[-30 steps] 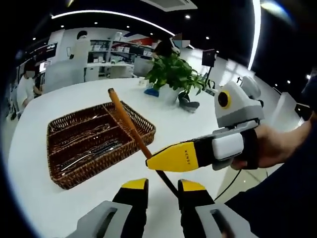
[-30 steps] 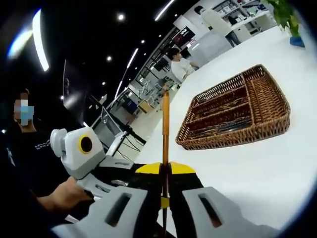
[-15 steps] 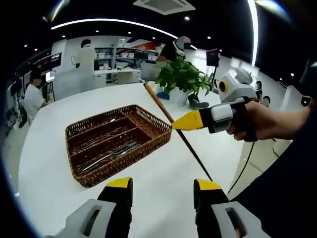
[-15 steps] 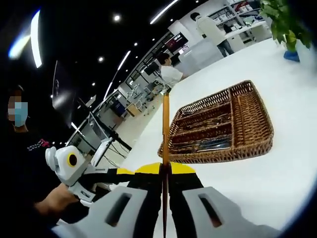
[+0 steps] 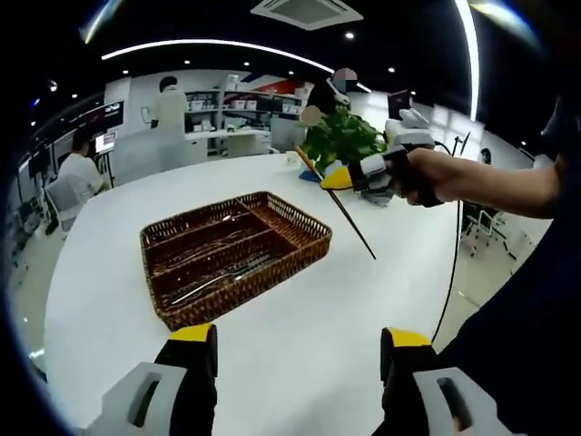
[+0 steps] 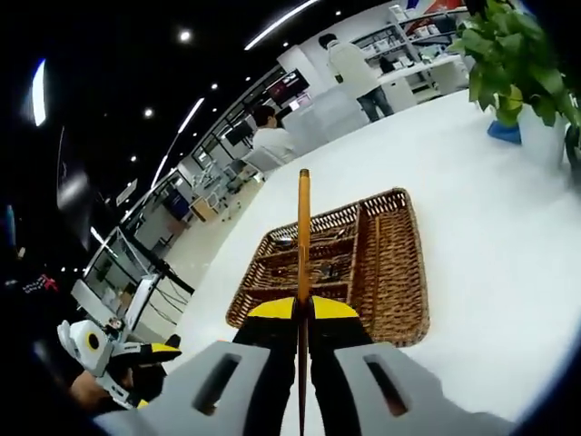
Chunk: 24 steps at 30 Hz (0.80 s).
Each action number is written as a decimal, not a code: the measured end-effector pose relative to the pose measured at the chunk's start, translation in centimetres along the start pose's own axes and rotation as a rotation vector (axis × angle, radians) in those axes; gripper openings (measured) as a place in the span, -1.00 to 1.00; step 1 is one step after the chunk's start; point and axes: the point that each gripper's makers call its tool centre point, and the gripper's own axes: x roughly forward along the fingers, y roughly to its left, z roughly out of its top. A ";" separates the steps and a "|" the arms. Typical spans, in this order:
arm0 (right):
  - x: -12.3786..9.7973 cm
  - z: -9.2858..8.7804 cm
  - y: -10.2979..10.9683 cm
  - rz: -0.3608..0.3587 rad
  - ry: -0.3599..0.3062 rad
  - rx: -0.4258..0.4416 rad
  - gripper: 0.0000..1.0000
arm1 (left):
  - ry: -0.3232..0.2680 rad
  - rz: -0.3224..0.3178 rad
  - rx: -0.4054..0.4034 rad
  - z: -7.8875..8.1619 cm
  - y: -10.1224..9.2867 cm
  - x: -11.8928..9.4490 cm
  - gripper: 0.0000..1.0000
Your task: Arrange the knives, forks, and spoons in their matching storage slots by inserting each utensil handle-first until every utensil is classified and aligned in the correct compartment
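Observation:
A brown wicker basket (image 5: pixel 245 304) with long compartments lies on the white table (image 5: pixel 300 300), and several metal utensils (image 5: pixel 222 277) lie in its slots. My left gripper (image 5: pixel 298 338) stands open near the table's front edge with nothing between its jaws. My right gripper (image 5: pixel 338 178), held by a hand, hangs beyond the basket's right corner, shut on a long utensil (image 5: pixel 349 225) with a brown handle and a thin dark end. In the right gripper view that utensil (image 6: pixel 303 236) points up from the shut right gripper (image 6: pixel 302 309) over the basket (image 6: pixel 392 272). The left gripper (image 6: pixel 163 349) appears at the lower left.
A potted green plant (image 5: pixel 343 141) stands on the table's far side, also at the top right of the right gripper view as the plant (image 6: pixel 513 54). A seated person (image 5: pixel 77 168) and a standing person (image 5: pixel 168 104) are behind the table. A black cable hangs at the right.
The right gripper has carried the long utensil away from the left jaws, out toward the plant and over the table. The left jaws have spread wide apart.

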 end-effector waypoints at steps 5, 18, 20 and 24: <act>1.5 1.8 -2.0 -0.040 0.014 -0.009 -0.95 | -0.008 0.015 0.003 0.0 0.4 0.0 0.67; 5.3 3.9 -4.6 -0.090 0.061 -0.022 -0.95 | -0.016 0.054 -0.014 -0.1 1.4 -0.4 0.84; 6.0 4.1 -4.9 -0.098 0.069 -0.028 -0.95 | -0.016 0.058 -0.017 -0.1 1.4 -0.4 0.88; 7.2 4.5 -5.6 -0.108 0.084 -0.017 -0.95 | -0.018 0.060 -0.015 -0.2 1.4 -0.4 0.93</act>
